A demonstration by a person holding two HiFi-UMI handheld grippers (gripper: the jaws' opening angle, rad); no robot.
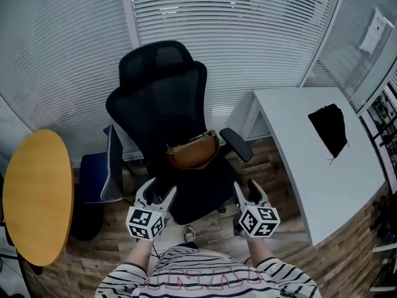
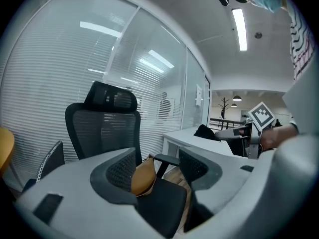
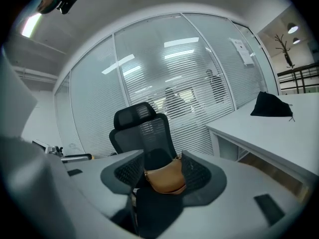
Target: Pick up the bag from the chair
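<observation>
Bag: the brown bag [image 1: 193, 151] lay at the back of the seat of the chair [image 1: 162, 98]. It leaned on the lower backrest with its opening up, probably propped there so it would not slide off.
Chair: black, mesh-backed, seat front turned toward the person. That left the bag open to a reach from the front, between the armrests [image 1: 236, 143].
Left gripper: the left gripper [image 1: 157, 192] was held level and low near the seat's front left corner. Its jaws stood wide apart with nothing between the pads, and the bag showed only in the distance through the gap.
Right gripper: the right gripper [image 1: 247, 191] was near the seat's front right corner, jaws equally wide and empty. In its own view the bag sat framed between them but well apart, which suggests it was lined up on the bag.
Stage: judged as the approach, with both grippers short of the bag and no contact made.
Next need: likely to carry one open gripper over the seat and close on the bag's upper edge or strap.
Risk: the soft, slumped bag might fold or slip from a pinch on its body.
Counter: the white counter [image 1: 291, 166] to the right carried only a black cloth [image 1: 329, 129], apart from the task.
</observation>
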